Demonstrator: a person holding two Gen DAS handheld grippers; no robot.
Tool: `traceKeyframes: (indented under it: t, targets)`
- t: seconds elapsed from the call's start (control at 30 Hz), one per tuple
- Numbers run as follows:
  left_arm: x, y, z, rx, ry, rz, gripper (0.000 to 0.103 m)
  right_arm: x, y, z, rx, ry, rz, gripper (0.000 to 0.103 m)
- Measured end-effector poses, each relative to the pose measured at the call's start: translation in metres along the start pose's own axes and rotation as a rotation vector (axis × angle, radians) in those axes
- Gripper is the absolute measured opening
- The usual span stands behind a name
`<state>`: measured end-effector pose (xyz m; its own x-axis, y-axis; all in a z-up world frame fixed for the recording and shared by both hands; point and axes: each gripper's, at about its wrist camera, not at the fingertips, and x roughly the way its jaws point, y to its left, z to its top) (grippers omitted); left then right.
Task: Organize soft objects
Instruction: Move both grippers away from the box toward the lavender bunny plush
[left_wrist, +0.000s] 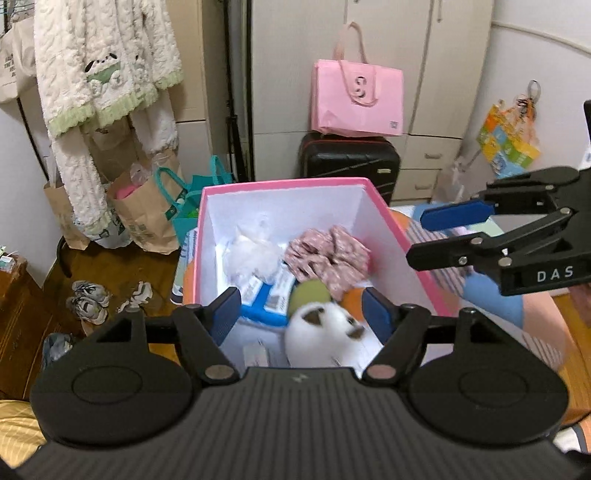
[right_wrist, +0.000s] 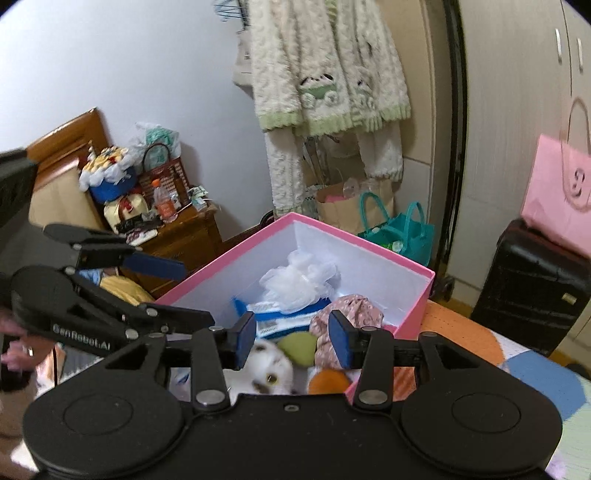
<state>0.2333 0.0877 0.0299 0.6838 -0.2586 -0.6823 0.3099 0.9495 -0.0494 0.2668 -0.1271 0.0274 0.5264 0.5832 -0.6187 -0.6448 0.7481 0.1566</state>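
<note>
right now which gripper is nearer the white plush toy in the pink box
Left. The left gripper hangs open right over the white plush toy in the pink box; the right gripper is open too, off beyond the box's side wall.

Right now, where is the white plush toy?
The white plush toy lies inside the pink box, at its near side in both wrist views, beside the floral fabric piece and just beyond the open left gripper.
</note>
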Motion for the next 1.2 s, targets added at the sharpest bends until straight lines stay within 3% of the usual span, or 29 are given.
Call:
traceKeyframes:
  t: [0.17,0.43,0.63,0.93,1.2]
  targets:
    - [-0.032,-0.015,-0.008,0.033,-0.003,-0.049,0.08,-0.035,0.022,-0.008,-0.068,-0.007,-0.006,0.05]
    - [-0.076,-0.049,-0.02,0.111,-0.019,-0.097,0.09,-0.09,0.051,-0.027,-0.159,-0.028,-0.034,0.064]
    - [-0.097,-0.08,-0.035,0.214,-0.057,-0.155,0.096,-0.121,0.057,-0.049,-0.173,-0.03,-0.023,0.066]
    - [-0.098,-0.131,-0.043,0.299,-0.009,-0.249,0.097,-0.158,0.052,-0.093,-0.175,-0.035,-0.083,0.067]
    - [-0.061,-0.154,-0.035,0.204,0.047,-0.296,0.097,-0.18,0.026,-0.13,-0.123,-0.045,-0.134,0.07]
